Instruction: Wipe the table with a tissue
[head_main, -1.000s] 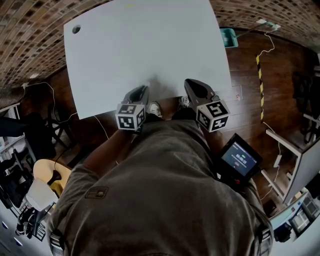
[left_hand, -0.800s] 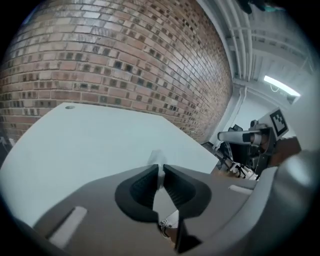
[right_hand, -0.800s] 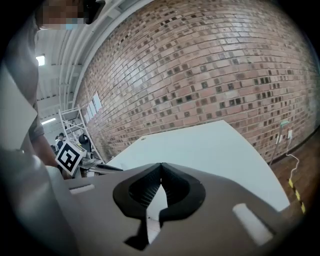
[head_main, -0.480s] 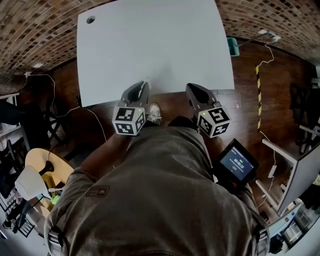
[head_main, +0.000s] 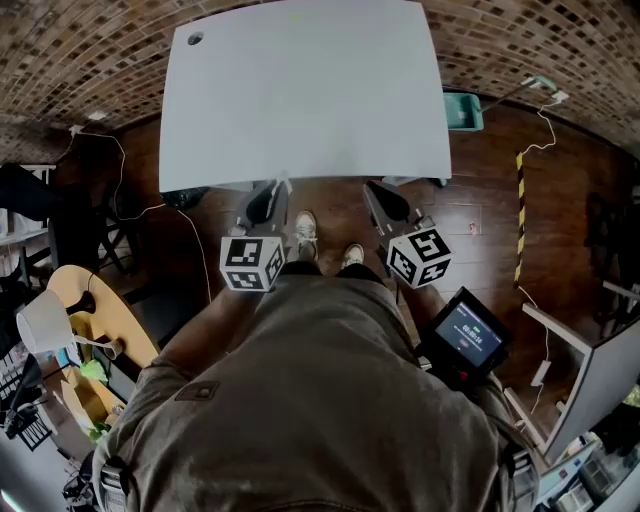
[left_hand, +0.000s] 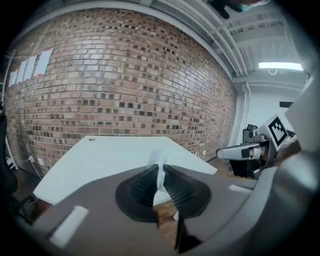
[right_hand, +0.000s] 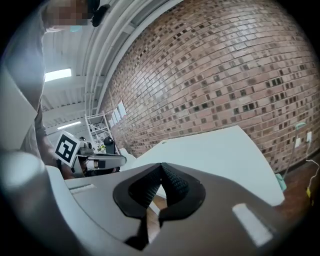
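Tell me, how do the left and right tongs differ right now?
The left tongs pinch a white tissue; the right tongs are closed on nothing. The left tongs point almost straight at the table; the right tongs slant inward. Both are shut, near the table's front edge.

The tissue (left_hand: 159, 161) is white and the table (head_main: 300, 90) pale grey. My left gripper (head_main: 268, 198) and right gripper (head_main: 383, 197) are dark grey, their cubes patterned in black-and-white squares. The wall (left_hand: 125, 75) is red-brown brick.
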